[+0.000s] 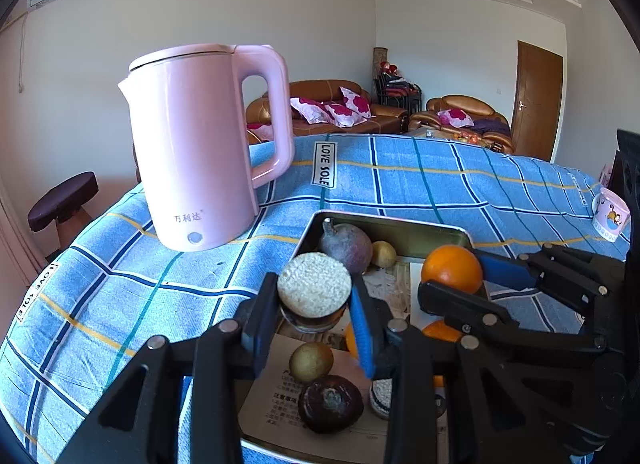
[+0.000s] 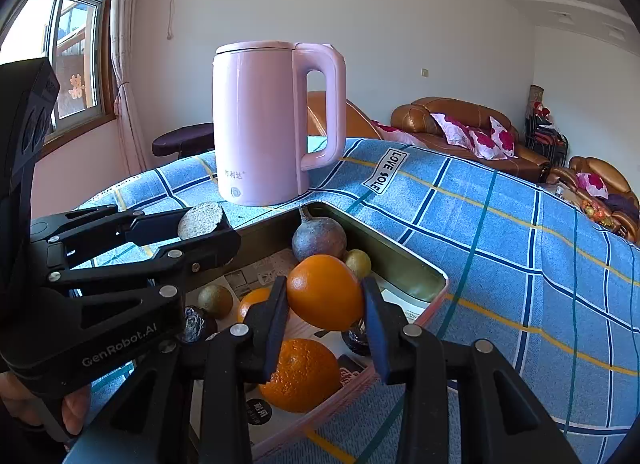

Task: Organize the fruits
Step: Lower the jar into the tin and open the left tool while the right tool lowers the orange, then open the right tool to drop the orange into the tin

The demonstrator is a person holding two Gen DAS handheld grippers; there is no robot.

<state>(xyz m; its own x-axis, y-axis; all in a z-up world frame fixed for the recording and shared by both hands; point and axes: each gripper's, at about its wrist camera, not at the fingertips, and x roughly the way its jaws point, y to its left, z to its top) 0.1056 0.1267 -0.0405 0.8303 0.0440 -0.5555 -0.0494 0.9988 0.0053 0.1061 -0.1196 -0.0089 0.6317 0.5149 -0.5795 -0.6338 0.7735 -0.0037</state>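
Both grippers hung over a metal tray that stood on a blue checked cloth, near a pink kettle. The left gripper was closed on a round cut piece, its pale grainy face turned up and its dark body below, pinched between the 2 fingers above the tray. The right gripper was clamped on an orange, gripped at its 2 sides above the tray's middle. In the tray lay a purple fruit with a stalk at the far corner, a small yellow-green fruit just beside it, a 2nd orange below the held one, a greenish fruit nearer the left gripper, and a dark brown fruit touching it. Printed paper lined the tray floor. A mug stood on the cloth well apart from the tray, and sofas filled the far room.
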